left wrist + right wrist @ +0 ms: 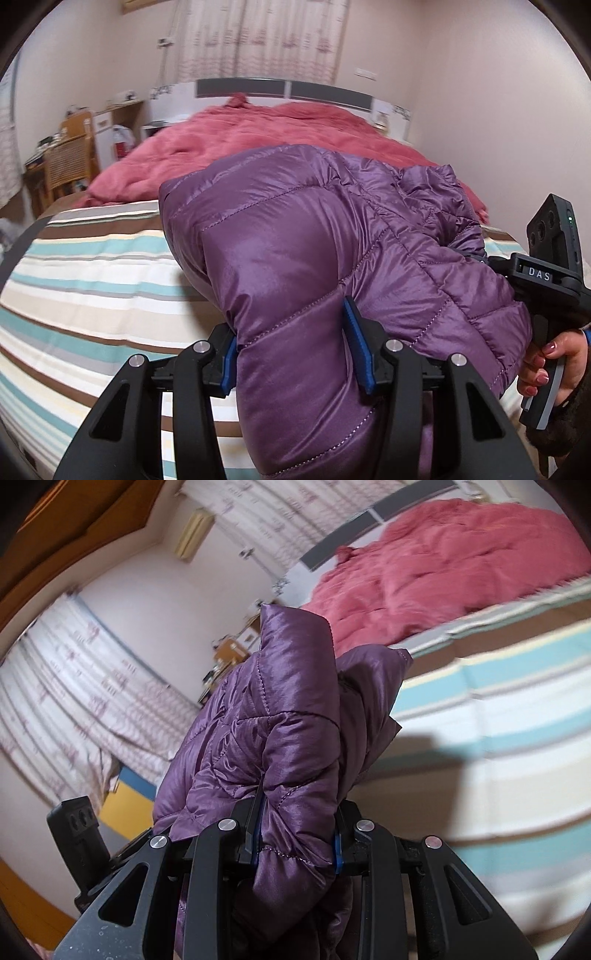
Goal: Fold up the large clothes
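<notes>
A shiny purple quilted down jacket [303, 236] hangs between both grippers above the striped bed. My left gripper [293, 354] is shut on a thick fold of the jacket, its blue pads [360, 350] pressed into the fabric on both sides. My right gripper [299, 834] is shut on another bunched part of the jacket [280, 723], which rises in front of its camera. The right gripper and the hand holding it also show at the right edge of the left wrist view [546, 280], partly behind the jacket.
A striped sheet [92, 280] covers the near half of the bed. A crumpled pink duvet [258, 136] lies toward the headboard [284, 92]. A wooden chair and cluttered desk [70, 155] stand left of the bed. Curtains [74, 686] hang along the walls.
</notes>
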Demonstrator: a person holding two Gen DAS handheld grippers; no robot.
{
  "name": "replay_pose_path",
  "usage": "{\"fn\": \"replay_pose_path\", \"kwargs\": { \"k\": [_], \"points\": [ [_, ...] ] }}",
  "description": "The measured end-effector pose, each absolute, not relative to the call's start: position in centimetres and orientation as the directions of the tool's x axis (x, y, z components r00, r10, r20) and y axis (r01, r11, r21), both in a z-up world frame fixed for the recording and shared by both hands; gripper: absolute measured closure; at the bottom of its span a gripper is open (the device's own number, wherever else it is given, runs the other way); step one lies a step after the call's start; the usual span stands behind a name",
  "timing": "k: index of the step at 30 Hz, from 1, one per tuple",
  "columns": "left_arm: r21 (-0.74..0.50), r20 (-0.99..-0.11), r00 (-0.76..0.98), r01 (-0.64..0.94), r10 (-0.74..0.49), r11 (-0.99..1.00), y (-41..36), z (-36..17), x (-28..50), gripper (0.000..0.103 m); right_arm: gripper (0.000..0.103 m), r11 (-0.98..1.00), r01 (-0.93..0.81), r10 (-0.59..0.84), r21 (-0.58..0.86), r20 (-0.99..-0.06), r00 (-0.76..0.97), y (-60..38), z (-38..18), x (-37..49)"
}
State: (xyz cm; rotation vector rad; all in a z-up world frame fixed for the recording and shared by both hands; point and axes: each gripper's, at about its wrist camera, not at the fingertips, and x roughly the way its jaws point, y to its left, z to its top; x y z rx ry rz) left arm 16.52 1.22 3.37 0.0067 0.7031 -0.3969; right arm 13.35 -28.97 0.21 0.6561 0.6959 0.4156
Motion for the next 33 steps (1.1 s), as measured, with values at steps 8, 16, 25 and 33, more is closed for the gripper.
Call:
{"fn": "replay_pose_path", "kwargs": {
  "k": [8,16,25,33],
  "points": [
    [-0.109,-0.615,0.746,0.243,-0.257,0.964,7.5,2.0,20.6,0.055,0.076,0.728,-0.211,0.604,0.652,-0.465,0.647,-21.7,-0.4,19.8],
    [-0.127,-0.681,0.701,0.168,-0.209,0.978,11.6,-4.3,24.7,0.047,0.076,0.826,-0.191,0.523,0.530,-0.595,0.610,-16.8,-3.5,23.2],
    [-0.105,-0.669,0.720,0.156,-0.186,0.982,11.7,-4.6,23.6,0.040,0.066,0.870,-0.108,0.438,0.481,-0.654,0.617,-16.9,-4.7,21.5],
    [-0.142,-0.558,0.779,0.248,-0.285,0.958,11.6,-1.6,17.6,0.027,0.064,0.861,-0.112,0.445,0.496,-0.630,0.637,-17.2,-2.8,16.6]
  ]
}}
